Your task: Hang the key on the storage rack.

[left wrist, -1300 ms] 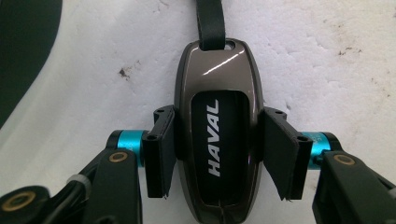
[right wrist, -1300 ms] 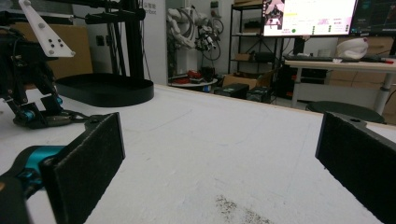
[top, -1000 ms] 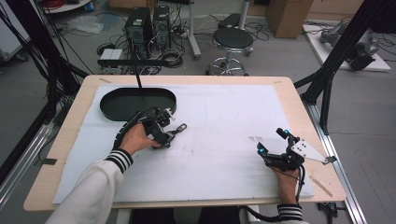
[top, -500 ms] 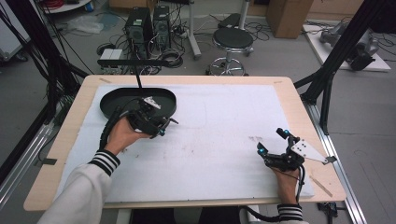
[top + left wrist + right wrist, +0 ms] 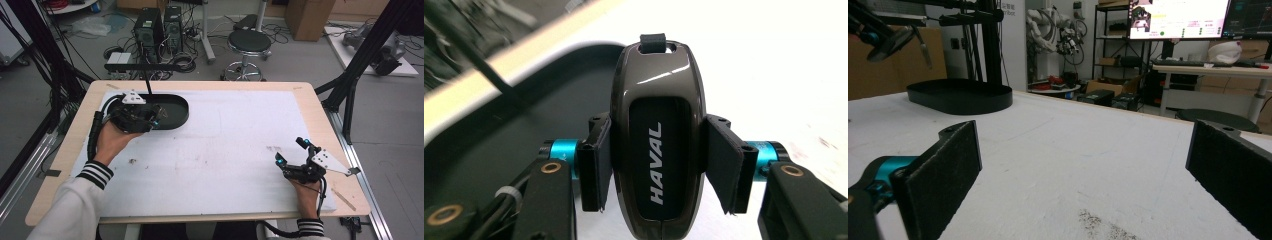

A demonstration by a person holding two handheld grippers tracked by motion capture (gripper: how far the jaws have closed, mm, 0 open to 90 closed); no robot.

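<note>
A glossy dark car key fob [image 5: 656, 145] marked HAVAL sits clamped between the pads of my left gripper [image 5: 656, 167], its loop end pointing away. In the high view that left gripper [image 5: 156, 116] hovers over the left half of a black oval tray [image 5: 180, 107] at the table's far left. The tray's floor [image 5: 524, 115] lies just beneath and beside the fob. Near the front right of the table my right gripper [image 5: 290, 151] rests low, jaws wide open with nothing between them [image 5: 1083, 170]. From there the tray [image 5: 960, 97] stands far off.
A white mat [image 5: 240, 140] covers most of the wooden table, with small dark specks [image 5: 272, 148] near the right gripper. A thin black rod [image 5: 148, 86] rises behind the tray. Black frame posts [image 5: 350, 85] flank the table; a stool [image 5: 249, 42] stands beyond it.
My left gripper has carried the key fob leftward and away from the person, from the mat to above the tray. The right gripper has stayed put.
</note>
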